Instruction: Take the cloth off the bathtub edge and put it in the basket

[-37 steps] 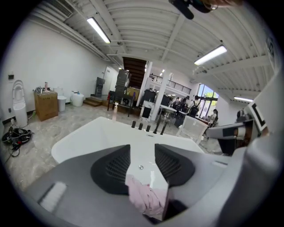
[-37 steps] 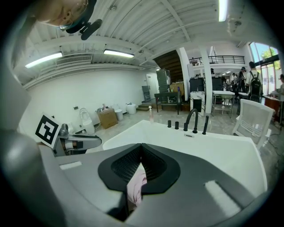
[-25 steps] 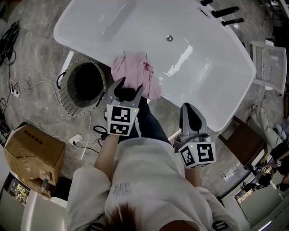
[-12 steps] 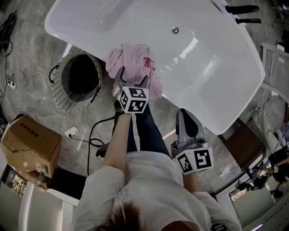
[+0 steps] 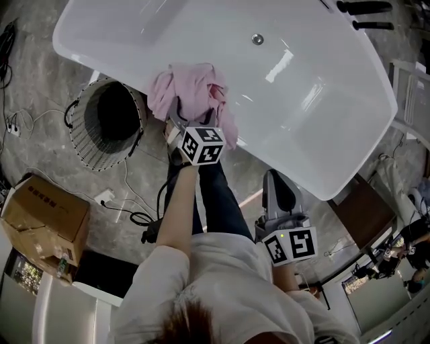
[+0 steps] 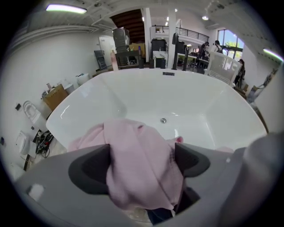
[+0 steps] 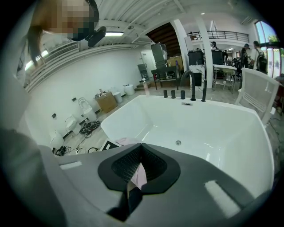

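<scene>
A crumpled pink cloth point(image 5: 191, 91) hangs over the near rim of the white bathtub point(image 5: 302, 101). My left gripper point(image 5: 195, 115) reaches onto it. Its jaws stand wide apart and the cloth point(image 6: 137, 164) fills the gap between the two dark pads, which are not squeezing it. The round wire basket point(image 5: 77, 134) stands on the floor just left of the cloth, against the tub's outer wall. My right gripper point(image 5: 277, 178) hangs lower right, outside the tub rim, with its jaws shut on nothing point(image 7: 141, 165). In the right gripper view a sliver of the pink cloth point(image 7: 141, 176) shows past them.
A cardboard box point(image 5: 44, 218) sits on the floor at lower left, with cables point(image 5: 131, 215) trailing between it and the basket. Black tap fittings point(image 5: 363, 7) stand at the tub's far end. A white chair point(image 5: 410, 94) is at the right. The person's legs point(image 5: 215, 195) stand against the tub.
The left gripper has moved forward from in front of the tub onto the cloth, and its jaws have spread wider around it. The right gripper has hardly moved.
</scene>
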